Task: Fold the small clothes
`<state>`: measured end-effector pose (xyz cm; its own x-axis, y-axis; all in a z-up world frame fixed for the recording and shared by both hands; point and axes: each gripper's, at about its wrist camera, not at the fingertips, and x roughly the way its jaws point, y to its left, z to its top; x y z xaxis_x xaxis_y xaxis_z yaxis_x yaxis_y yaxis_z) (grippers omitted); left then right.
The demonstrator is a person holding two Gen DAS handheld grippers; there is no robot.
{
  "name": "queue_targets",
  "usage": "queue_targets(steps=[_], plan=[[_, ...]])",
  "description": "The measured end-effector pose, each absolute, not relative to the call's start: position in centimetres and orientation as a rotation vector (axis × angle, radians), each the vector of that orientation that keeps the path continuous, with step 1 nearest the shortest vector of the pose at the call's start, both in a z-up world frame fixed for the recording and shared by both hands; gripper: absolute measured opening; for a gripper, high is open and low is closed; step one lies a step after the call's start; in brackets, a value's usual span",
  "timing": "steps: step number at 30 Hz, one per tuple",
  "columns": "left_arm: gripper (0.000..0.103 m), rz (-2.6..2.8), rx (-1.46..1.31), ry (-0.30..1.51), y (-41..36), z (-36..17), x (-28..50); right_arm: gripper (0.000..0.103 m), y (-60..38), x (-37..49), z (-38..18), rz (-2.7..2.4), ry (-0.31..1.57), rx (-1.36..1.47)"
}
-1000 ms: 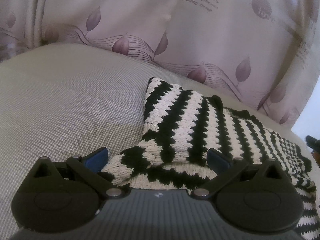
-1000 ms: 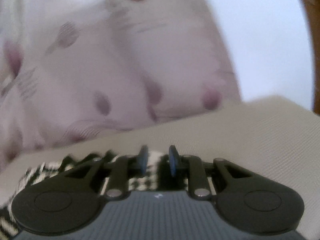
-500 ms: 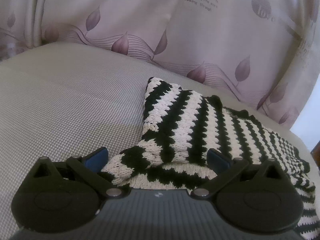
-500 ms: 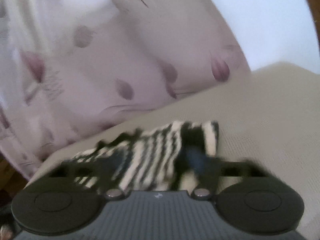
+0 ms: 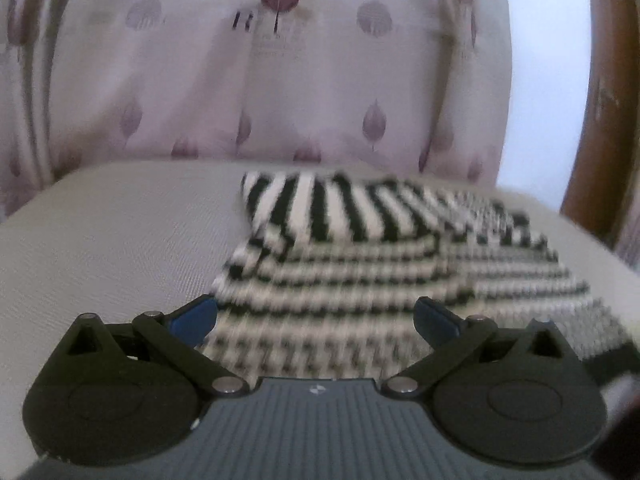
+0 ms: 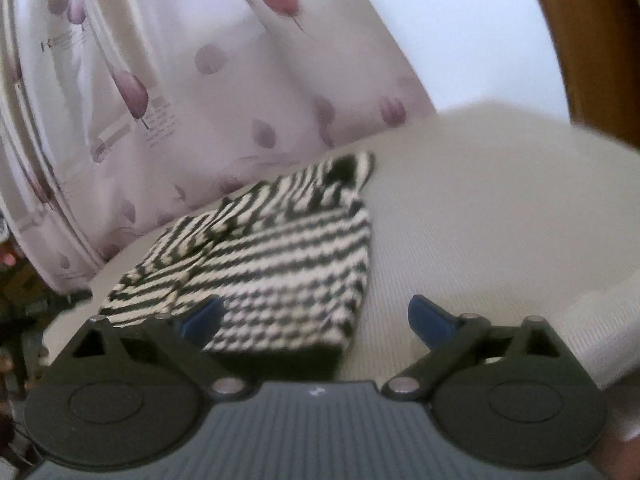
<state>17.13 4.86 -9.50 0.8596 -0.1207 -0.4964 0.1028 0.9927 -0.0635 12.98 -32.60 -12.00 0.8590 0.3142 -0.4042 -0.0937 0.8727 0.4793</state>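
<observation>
Knit garment (image 5: pixel 360 256): black-and-white stripes. Surface beneath (image 5: pixel 120 232): plain beige weave. Far curtain (image 5: pixel 320 80): pale lilac, purple leaf print. Jaw pads (image 6: pixel 200 318): blue on black linkage.

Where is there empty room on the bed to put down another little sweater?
Left of the striped sweater the beige bed cover lies bare, up to the curtain. On its other side, more bare cover reaches the wooden frame. The middle is taken.

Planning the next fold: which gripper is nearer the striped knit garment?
Left. The left gripper is over the striped knit garment; the right gripper is at its corner.
</observation>
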Motion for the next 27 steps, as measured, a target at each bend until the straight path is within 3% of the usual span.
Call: queue_targets(steps=[9,18,21,23,25,27], plan=[[0.103,-0.067,-0.157,0.685,10.6,-11.6,14.9,0.100,-30.9,13.0,-13.5,0.242,0.578,0.537],[0.096,-0.136,-0.152,0.677,10.8,-12.3,15.6,0.100,-33.2,12.8,-14.4,0.329,0.556,0.732],[0.078,-0.174,-0.154,0.682,10.3,-12.1,15.6,0.100,-33.9,12.7,-14.9,0.353,0.541,0.782],[0.058,-0.211,-0.196,0.693,10.2,-12.0,15.8,0.100,-34.4,12.8,-15.1,0.361,0.538,0.835],[0.045,-0.207,-0.219,0.702,10.3,-12.0,16.0,0.099,-34.5,12.8,-15.3,0.380,0.526,0.869],[0.021,-0.198,-0.255,0.714,10.7,-12.1,16.2,0.071,-34.3,13.1,-15.7,0.394,0.546,0.889]])
